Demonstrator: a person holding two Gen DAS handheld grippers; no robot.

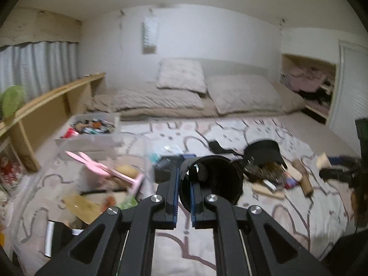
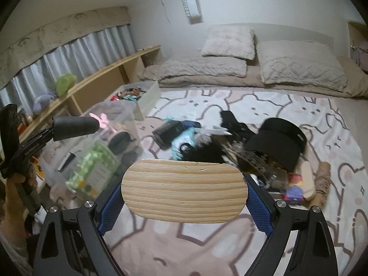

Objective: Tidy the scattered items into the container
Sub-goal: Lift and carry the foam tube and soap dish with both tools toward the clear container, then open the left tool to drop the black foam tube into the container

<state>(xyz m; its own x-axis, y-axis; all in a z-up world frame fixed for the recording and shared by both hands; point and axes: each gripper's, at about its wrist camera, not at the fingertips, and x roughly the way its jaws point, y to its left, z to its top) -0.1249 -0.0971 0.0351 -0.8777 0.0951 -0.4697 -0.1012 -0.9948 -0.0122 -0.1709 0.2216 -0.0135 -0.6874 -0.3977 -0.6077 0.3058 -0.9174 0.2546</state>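
Bunny-print rug (image 2: 287,105) lies cluttered; left jaws pinch a black tube's (image 1: 214,179) rim, right jaws clamp a wooden board's (image 2: 185,189) ends.

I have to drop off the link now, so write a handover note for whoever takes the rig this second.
Left gripper: shut on the wall of a black cylindrical cup, held up above the bunny rug.
Right gripper: shut on a flat striped wooden piece, also lifted.
Clear container: on the left by the wooden shelf; it already holds a pink bunny item and a green-patterned package.
Left to do: drop both held items in, then collect the pile on the rug, including the black cap, brush and black pouch.
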